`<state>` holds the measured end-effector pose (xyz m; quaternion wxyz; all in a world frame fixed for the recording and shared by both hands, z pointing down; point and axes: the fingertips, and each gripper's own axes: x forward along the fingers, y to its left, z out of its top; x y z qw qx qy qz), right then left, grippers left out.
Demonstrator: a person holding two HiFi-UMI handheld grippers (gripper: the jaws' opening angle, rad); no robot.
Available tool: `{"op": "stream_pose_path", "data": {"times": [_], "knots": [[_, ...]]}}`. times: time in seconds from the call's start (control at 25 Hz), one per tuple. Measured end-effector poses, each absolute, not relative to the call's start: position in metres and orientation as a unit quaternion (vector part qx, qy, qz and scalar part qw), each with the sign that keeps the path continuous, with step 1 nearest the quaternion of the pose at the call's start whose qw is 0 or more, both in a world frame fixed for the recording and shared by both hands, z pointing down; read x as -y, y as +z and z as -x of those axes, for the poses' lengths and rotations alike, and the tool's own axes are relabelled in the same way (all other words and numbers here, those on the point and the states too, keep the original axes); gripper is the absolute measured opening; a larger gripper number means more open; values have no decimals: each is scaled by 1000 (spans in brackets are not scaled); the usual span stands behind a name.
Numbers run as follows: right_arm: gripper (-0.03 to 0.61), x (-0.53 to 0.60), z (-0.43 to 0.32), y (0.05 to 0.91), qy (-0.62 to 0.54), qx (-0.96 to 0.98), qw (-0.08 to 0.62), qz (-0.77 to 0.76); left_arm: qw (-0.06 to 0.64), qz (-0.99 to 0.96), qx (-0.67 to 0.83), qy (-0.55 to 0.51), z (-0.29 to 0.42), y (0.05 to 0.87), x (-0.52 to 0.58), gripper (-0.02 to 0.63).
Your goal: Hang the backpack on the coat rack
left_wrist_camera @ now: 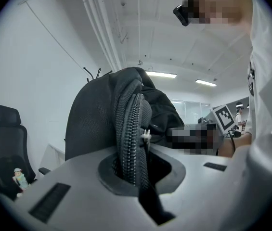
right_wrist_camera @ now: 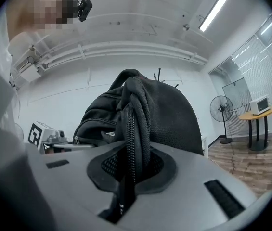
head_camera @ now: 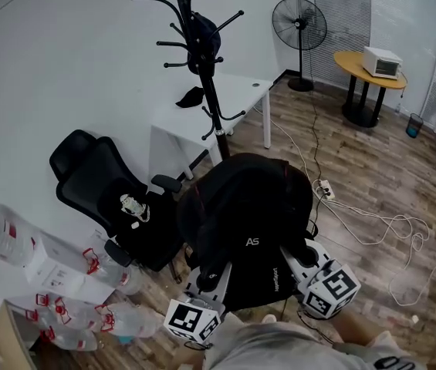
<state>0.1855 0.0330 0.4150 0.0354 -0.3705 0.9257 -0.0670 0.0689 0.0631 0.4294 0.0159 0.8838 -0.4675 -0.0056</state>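
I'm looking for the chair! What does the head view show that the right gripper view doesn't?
Only the head view shows the black office chair and the plastic bottles on the floor. Only the right gripper view shows the ceiling light and the zipper pinched in the right gripper. Both show the backpack, the fan and the round table.

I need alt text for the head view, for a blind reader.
A black fabric backpack is gripped by the left claw and the right claw, in front of a tall black coat rack. A black office chair stands at left, a white table behind the rack.
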Motion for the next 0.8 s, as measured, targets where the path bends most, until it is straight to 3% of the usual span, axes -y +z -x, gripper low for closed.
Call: {"op": "stream_pose_path", "data": {"times": [0.8], "knots": [[32,46,-76,408,-73,-918,26,388,19,-896,442,-23,42,421,23,15]]}}
